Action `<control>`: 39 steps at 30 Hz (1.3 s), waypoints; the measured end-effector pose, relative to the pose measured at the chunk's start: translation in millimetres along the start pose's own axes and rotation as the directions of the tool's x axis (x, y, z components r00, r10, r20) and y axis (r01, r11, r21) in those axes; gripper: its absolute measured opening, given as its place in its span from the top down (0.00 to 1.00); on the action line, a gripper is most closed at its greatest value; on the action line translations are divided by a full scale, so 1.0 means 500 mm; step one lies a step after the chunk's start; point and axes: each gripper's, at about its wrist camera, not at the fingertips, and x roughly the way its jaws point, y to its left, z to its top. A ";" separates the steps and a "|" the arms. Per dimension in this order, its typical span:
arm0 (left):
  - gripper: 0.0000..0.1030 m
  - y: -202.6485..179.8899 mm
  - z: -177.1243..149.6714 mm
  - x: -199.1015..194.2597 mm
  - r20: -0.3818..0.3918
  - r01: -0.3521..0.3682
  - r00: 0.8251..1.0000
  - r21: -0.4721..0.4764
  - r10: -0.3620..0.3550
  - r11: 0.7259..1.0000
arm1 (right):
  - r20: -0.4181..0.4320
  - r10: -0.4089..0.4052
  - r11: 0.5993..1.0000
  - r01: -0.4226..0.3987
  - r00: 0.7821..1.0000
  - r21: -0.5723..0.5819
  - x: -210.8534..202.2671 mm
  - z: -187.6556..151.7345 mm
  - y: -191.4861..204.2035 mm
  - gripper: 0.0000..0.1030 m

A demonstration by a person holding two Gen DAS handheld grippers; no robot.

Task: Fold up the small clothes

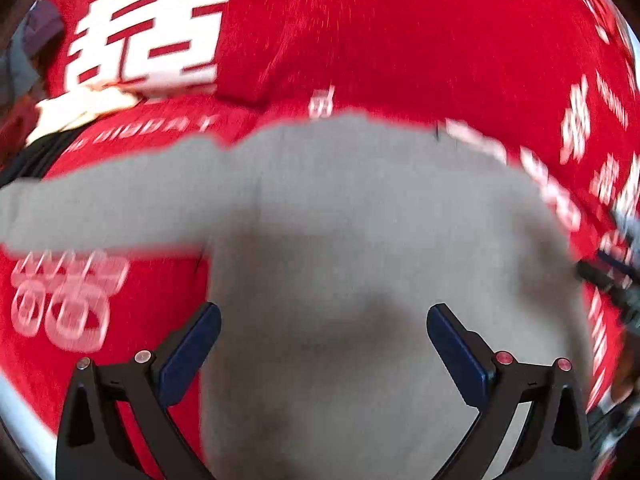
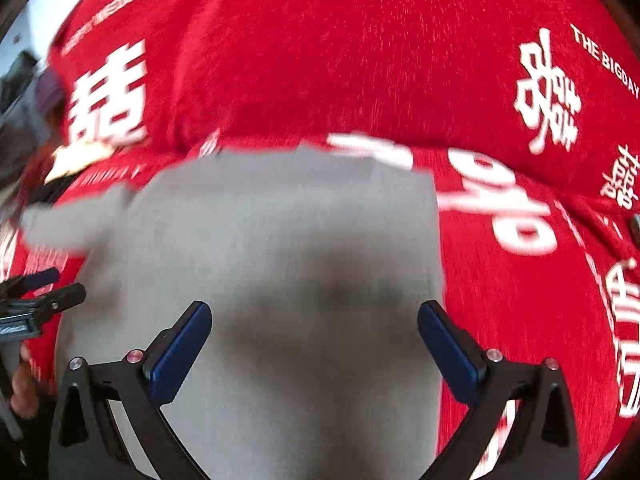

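Observation:
A small grey garment [image 1: 340, 220] lies spread on a red cloth [image 1: 380, 32] printed with white characters; one sleeve reaches out to the left. My left gripper [image 1: 324, 320] hovers just above its body, jaws wide apart, nothing between the blue pads [image 1: 192, 352]. In the right wrist view the same grey garment [image 2: 280, 232] fills the middle, and my right gripper [image 2: 314, 316] stands open over it, pads [image 2: 450, 352] bare. The left gripper [image 2: 36, 296] shows at the left edge of that view. Both views are motion-blurred.
The red cloth [image 2: 360, 60] covers the whole surface around the garment. A cream and black item [image 1: 80, 116] lies at the far left edge. A person's hand [image 2: 24, 384] shows at the lower left of the right wrist view. The right gripper's body [image 1: 616, 280] shows at the right.

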 end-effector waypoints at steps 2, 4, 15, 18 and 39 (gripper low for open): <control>0.00 -0.005 0.076 0.040 -0.021 0.021 1.000 -0.047 -0.022 0.999 | -0.022 -0.020 0.999 0.021 1.000 0.028 0.056 0.060 0.009 0.00; 0.00 -0.009 0.157 0.111 -0.075 0.049 0.996 -0.100 -0.056 0.994 | -0.054 -0.054 0.998 0.056 0.997 0.038 0.127 0.115 0.027 0.00; 0.00 0.012 0.280 0.341 -0.182 -0.089 0.980 -0.055 0.077 0.995 | -0.211 -0.159 0.967 0.195 0.964 0.164 0.373 0.212 -0.074 0.01; 0.00 0.063 0.295 0.348 -0.191 -0.088 0.980 -0.162 0.057 0.983 | -0.219 -0.184 0.951 0.230 0.958 0.207 0.372 0.220 -0.100 0.01; 0.00 0.710 -0.077 -0.080 -0.101 -0.318 0.920 -0.757 0.379 0.571 | -0.022 0.016 0.986 -0.019 1.000 -0.165 0.183 -0.023 0.281 0.00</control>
